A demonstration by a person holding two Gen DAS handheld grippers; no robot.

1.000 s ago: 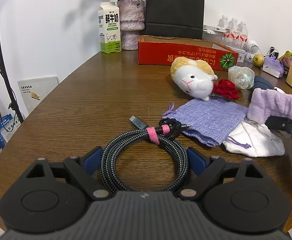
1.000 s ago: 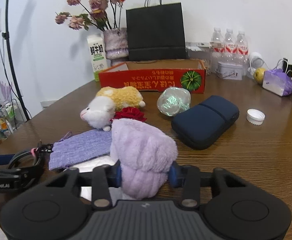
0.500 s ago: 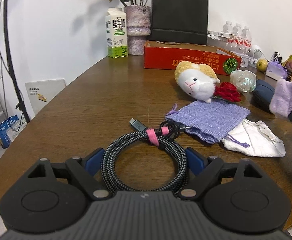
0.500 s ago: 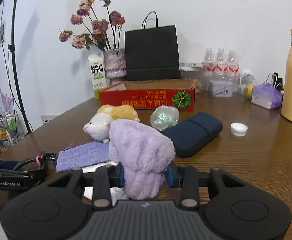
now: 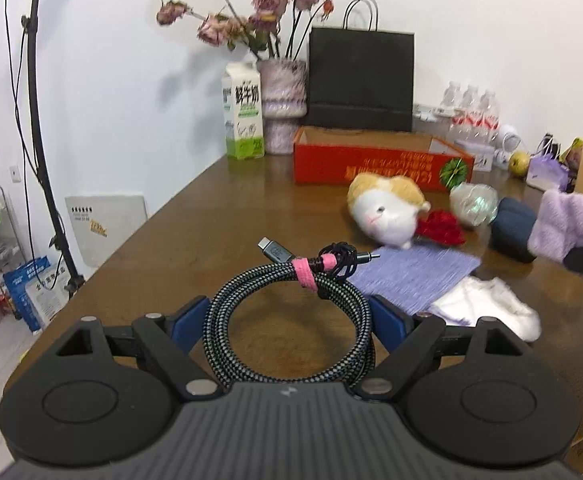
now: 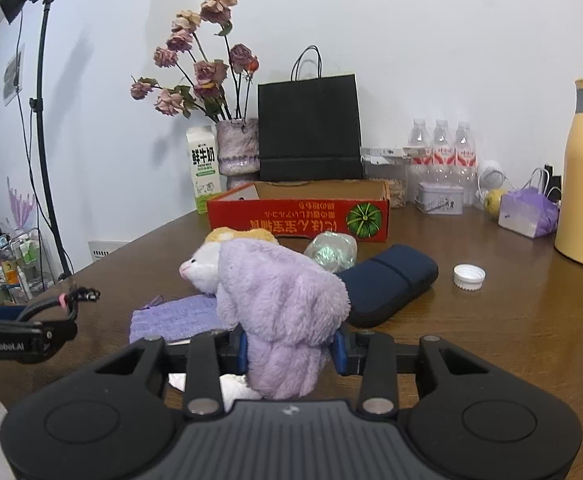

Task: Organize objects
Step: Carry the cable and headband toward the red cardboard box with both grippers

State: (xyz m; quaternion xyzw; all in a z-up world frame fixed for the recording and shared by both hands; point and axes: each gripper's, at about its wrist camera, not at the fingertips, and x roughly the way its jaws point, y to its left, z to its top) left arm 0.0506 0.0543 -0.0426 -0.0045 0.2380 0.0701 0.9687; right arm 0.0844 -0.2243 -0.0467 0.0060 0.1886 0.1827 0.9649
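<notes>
Now both your loads are off the table (image 5: 219, 200), where a second ago they sat low over it. Your left gripper (image 5: 289, 316) has its blue fingers (image 5: 387, 322) closed in against the two sides of the coiled cable (image 5: 291, 312), which is bound by a pink tie (image 5: 305, 276) and has risen well above the wood since the earlier view. Your right gripper (image 6: 291, 350) is clamped on the purple fluffy cloth (image 6: 279, 308), squeezing its lower part so the bulk bulges up over the fingers; it too has come up, and the view past it has levelled toward the red box (image 6: 297, 218) at the back. That box is open-topped and looks like the likely place for both things, though nothing in it can be seen from here. Left on the table are the plush hamster (image 5: 387, 210), the red flower (image 5: 441, 228), the purple pouch (image 5: 411, 276), the white cloth bag (image 5: 487, 312), the dark case (image 6: 387, 284) and a bottle cap (image 6: 468, 276). Carry both forward next, clearing the hamster on the way.
</notes>
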